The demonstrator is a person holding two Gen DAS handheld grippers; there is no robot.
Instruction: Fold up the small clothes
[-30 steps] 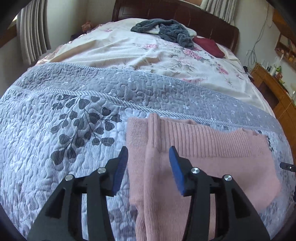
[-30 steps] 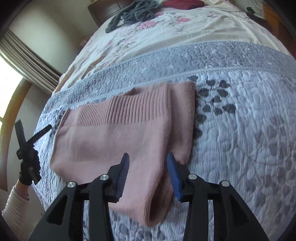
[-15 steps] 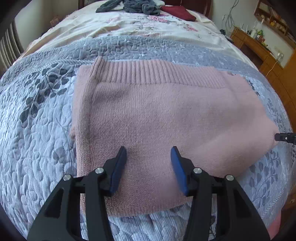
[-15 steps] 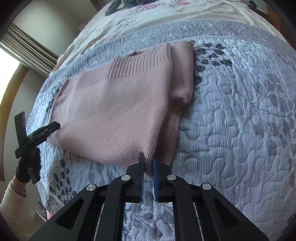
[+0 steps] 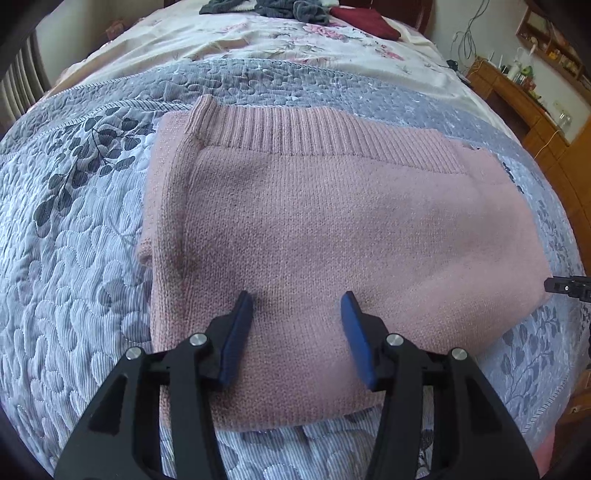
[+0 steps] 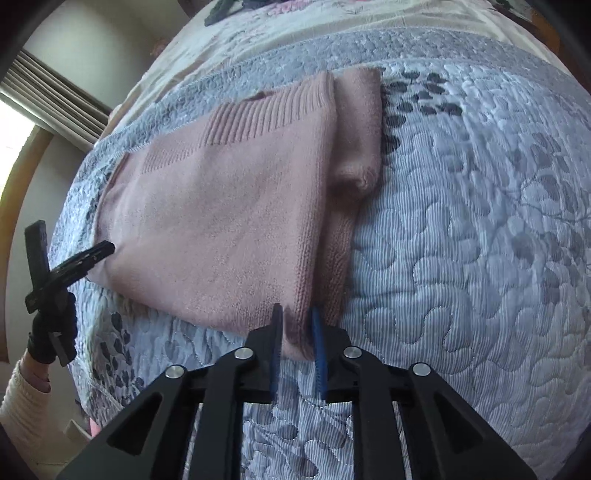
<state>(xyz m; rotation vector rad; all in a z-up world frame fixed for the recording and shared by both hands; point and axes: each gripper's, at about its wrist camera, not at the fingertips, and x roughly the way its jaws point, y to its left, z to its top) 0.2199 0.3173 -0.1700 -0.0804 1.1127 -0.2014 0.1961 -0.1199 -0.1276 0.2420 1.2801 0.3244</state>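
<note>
Sweater corner in right hand-held gripper

We see a dusty-pink ribbed knit sweater on a grey-and-white quilted bedspread printed with dark grey leaf sprigs. Toward the top of the frame lies a cream floral sheet with pink blossoms, a dark red cloth on it. Our black grippers carry blue pads.
</note>
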